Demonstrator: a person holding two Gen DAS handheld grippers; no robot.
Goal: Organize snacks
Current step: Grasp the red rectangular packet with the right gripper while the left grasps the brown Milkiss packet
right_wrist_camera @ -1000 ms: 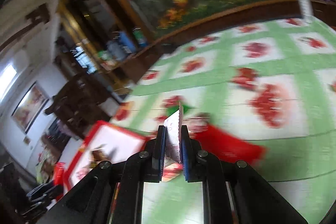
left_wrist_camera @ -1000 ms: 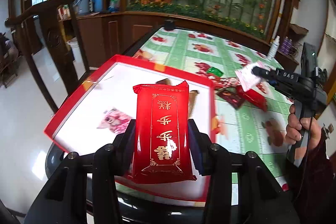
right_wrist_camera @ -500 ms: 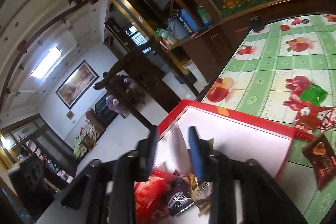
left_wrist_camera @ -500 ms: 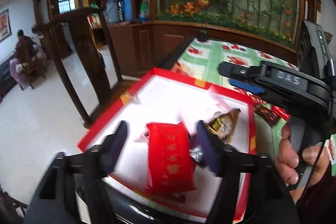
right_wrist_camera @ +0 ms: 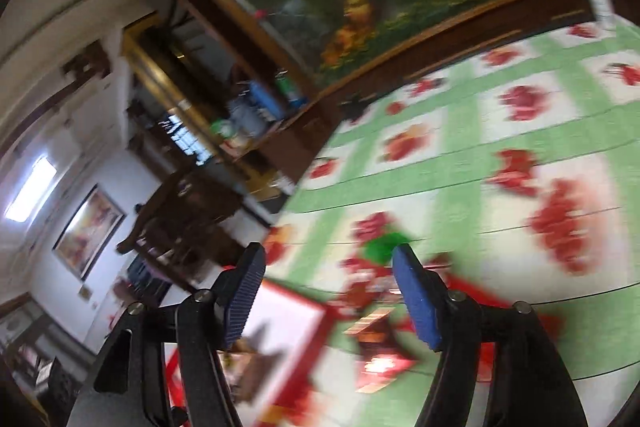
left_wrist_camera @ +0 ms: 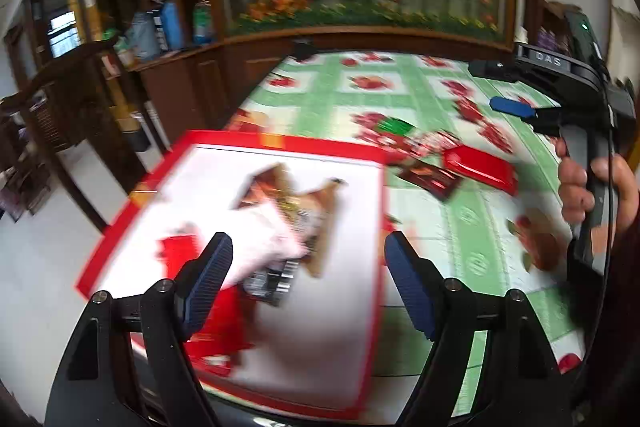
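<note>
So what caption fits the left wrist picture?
Open left tool above a red-rimmed tray of snack packets; more packets wait on the tablecloth.

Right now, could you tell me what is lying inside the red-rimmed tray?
The red-rimmed tray holds a loose pile: brown snack packets, a white packet partly over them, and a red packet. Motion blur and the overlap hide anything underneath.

The letters "DAS" are showing in light print on the black body of the right hand-held gripper (left_wrist_camera: 516, 95), seen from the left wrist view. Printing on the snack packets (left_wrist_camera: 288, 223) is blurring out and cannot be read.
</note>
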